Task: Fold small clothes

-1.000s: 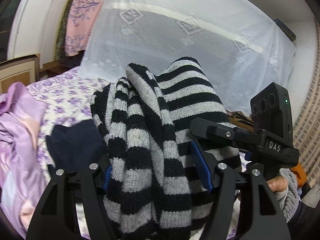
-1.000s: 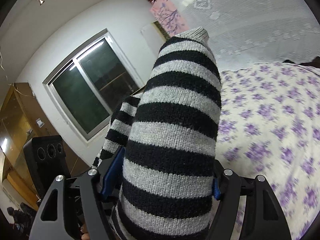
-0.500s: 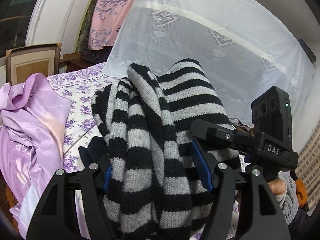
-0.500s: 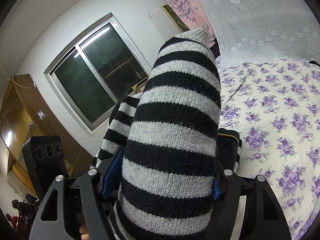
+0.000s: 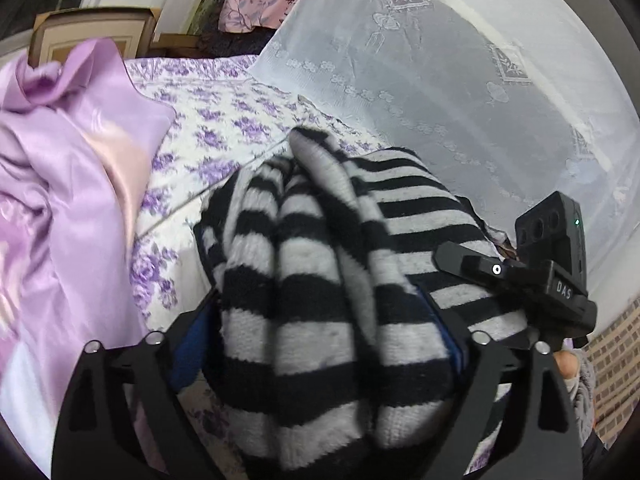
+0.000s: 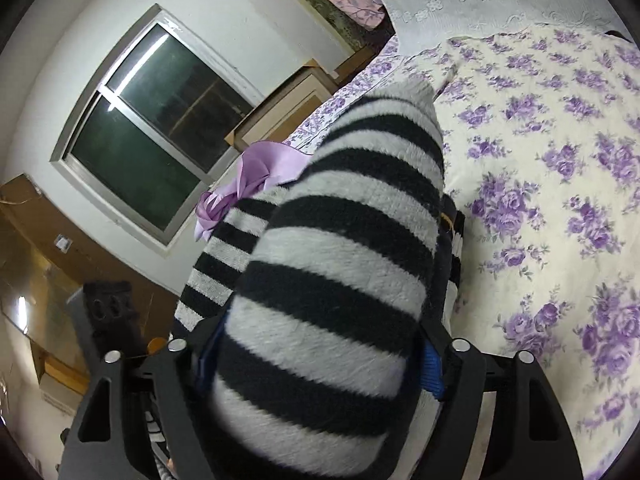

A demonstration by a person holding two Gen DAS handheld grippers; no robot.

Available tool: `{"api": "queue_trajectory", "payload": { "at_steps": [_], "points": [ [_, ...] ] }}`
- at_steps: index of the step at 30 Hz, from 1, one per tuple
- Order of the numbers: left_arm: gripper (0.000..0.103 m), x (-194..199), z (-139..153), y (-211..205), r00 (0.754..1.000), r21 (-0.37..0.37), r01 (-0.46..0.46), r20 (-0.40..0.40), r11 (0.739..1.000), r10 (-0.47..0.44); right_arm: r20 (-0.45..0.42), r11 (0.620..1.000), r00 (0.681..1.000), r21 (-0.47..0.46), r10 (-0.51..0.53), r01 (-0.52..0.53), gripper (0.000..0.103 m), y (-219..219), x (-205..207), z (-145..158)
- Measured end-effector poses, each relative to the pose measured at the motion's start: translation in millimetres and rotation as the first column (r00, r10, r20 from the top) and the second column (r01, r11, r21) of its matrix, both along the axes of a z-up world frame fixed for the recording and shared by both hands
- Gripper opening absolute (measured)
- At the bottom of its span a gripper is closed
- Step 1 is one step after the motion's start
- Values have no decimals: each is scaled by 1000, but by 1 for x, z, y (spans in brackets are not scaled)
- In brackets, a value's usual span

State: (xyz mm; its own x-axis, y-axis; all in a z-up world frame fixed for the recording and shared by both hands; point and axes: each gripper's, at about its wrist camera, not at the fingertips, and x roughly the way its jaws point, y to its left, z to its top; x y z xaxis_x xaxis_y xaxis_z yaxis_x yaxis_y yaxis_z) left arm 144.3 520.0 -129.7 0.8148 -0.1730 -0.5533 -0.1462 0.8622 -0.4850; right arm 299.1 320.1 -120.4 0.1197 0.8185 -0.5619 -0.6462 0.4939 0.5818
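Spanning the background, the floral bed (image 5: 224, 120) lies beneath the striped knit garment (image 5: 320, 280), which I hold bunched in the air above it. Soft, thick and light, it sags between grips, so edges suit best. My left tool (image 5: 320, 332) and right tool (image 6: 320, 344) are each clamped on its folds.
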Motion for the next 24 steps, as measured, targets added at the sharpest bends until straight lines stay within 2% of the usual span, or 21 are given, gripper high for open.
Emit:
{"api": "queue_trajectory", "payload": {
  "at_steps": [4, 6, 15, 17, 18, 21, 22, 24],
  "points": [
    [96, -3, -7, -5, 1000, 33, -25, 10, 999, 25, -3, 1000, 1000, 26, 14, -14, 81, -3, -1, -8],
    [99, -1, -14, -2, 999, 3, -33, 5, 999, 33, -6, 999, 1000, 33, 12, -12, 83, -4, 0, -11],
    [99, -6, -21, 3, 996, -80, -84, -35, 993, 81, 17, 999, 1000, 32, -14, 14, 84, -2, 1, -10],
    [99, -9, -17, 0, 992, -87, -118, -58, 989, 113, 34, 999, 999, 37, -31, 30, 88, -6, -2, -7],
    [99, -12, -13, -3, 989, -75, -137, -67, 988, 132, 44, 998, 998, 39, -48, 46, 89, -10, -5, -5],
    [98, -23, 2, -19, 975, 26, -205, -80, 978, 207, 84, 995, 994, 82, -68, 61, 89, -29, -18, 6],
    [98, -29, 9, -27, 970, 77, -227, -74, 971, 232, 100, 994, 992, 94, -70, 61, 89, -35, -21, 9],
    [98, -39, 21, -38, 962, 133, -257, -56, 957, 266, 151, 991, 985, 112, -86, 69, 90, -54, -31, 19]
  ]
}}
